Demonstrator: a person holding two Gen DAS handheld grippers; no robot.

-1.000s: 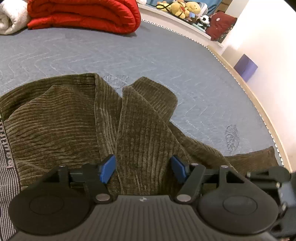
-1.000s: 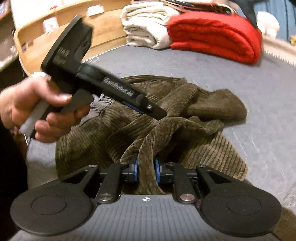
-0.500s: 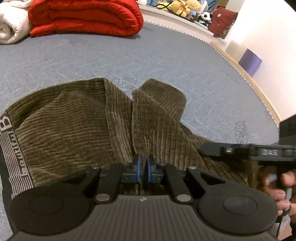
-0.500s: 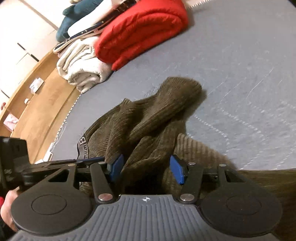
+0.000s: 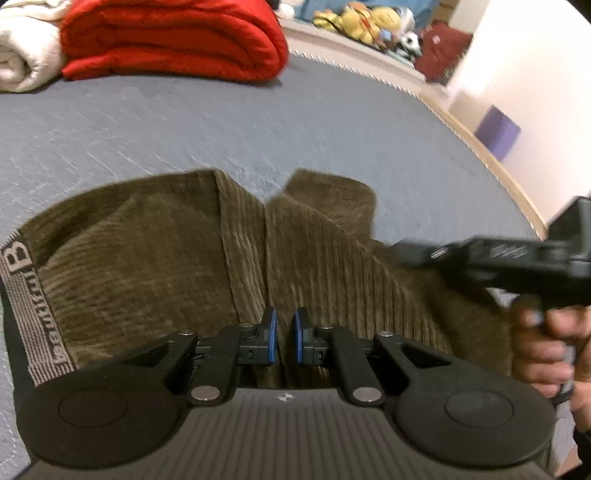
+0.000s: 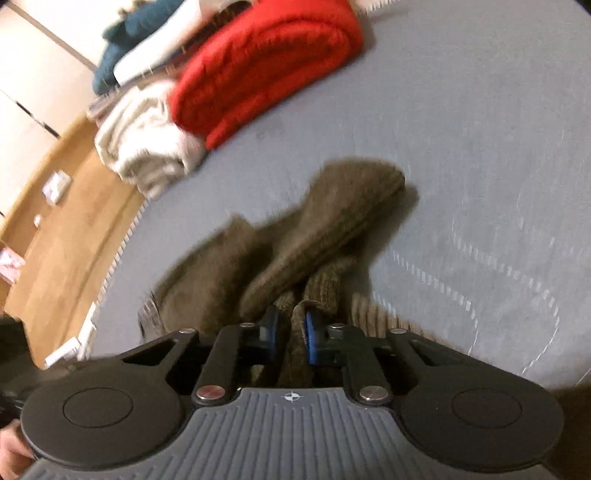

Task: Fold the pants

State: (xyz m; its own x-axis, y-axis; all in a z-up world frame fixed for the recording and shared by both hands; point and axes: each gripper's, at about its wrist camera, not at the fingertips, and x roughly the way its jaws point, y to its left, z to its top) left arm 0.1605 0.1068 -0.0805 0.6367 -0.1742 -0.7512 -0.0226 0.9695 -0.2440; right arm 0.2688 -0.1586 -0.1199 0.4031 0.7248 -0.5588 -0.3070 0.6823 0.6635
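Olive-brown corduroy pants lie crumpled on a grey quilted mattress, with the lettered grey waistband at the left. My left gripper is shut on a fold of the pants near their middle. My right gripper is shut on another bunch of the pants, whose leg stretches away from it. The right gripper's black body and the hand holding it also show at the right of the left wrist view.
A folded red blanket and a rolled white blanket lie at the far end of the mattress. Stuffed toys sit on a ledge behind. A wooden floor lies beyond the mattress edge. A purple box stands by the wall.
My left gripper closed on the pants fold and stays shut. My right gripper let go, moved to a new spot on the pants and has closed on the fabric again.
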